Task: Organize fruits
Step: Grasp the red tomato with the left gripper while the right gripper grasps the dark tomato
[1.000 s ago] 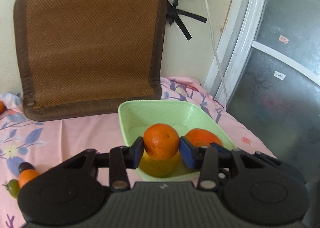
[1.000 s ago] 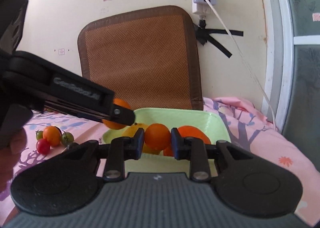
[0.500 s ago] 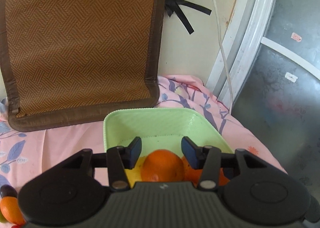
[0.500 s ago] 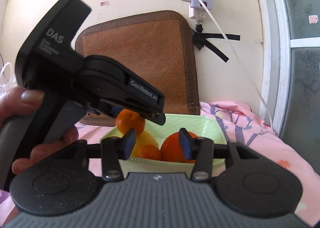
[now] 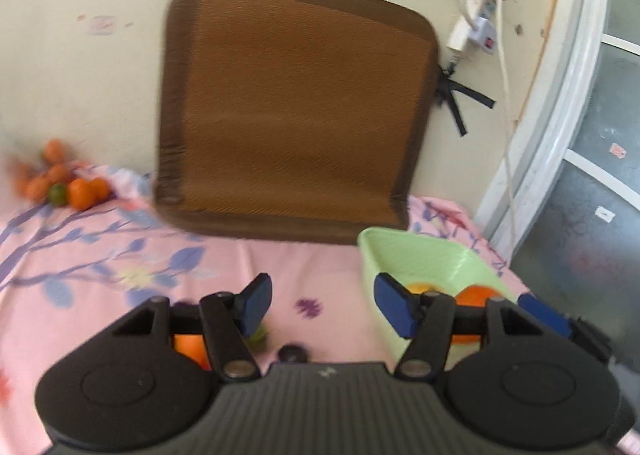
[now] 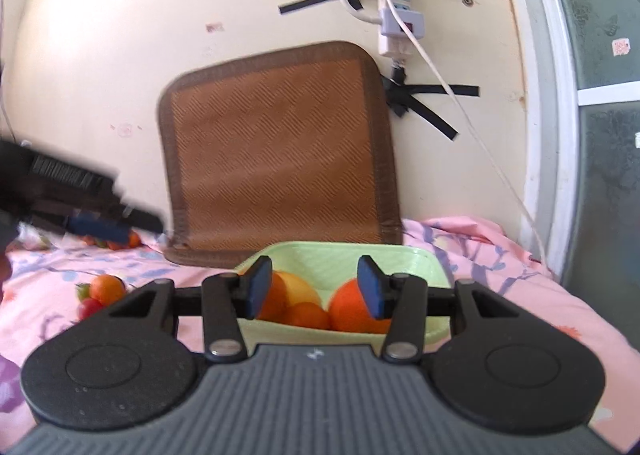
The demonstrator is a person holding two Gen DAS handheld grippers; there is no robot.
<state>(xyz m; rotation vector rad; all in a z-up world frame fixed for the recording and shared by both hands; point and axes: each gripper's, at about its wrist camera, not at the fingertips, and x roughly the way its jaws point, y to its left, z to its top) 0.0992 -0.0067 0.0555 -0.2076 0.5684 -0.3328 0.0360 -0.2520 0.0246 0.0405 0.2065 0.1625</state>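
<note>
Reaching for the loose fruit (image 5: 82,191) by the wall with the left gripper (image 5: 320,305) (both grippers' fingers apart, empty) risks scattering that cluster; the green basket (image 6: 400,255), below the right gripper (image 6: 314,291), holds oranges (image 6: 348,309) heaped near its rim.

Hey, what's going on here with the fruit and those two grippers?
A person is sorting fruit into a green basket on a pink floral cloth. Several oranges already sit in the basket. The right gripper hangs open over it, holding nothing. The left gripper is open too, beside the basket. More small fruit waits by the wall.
</note>
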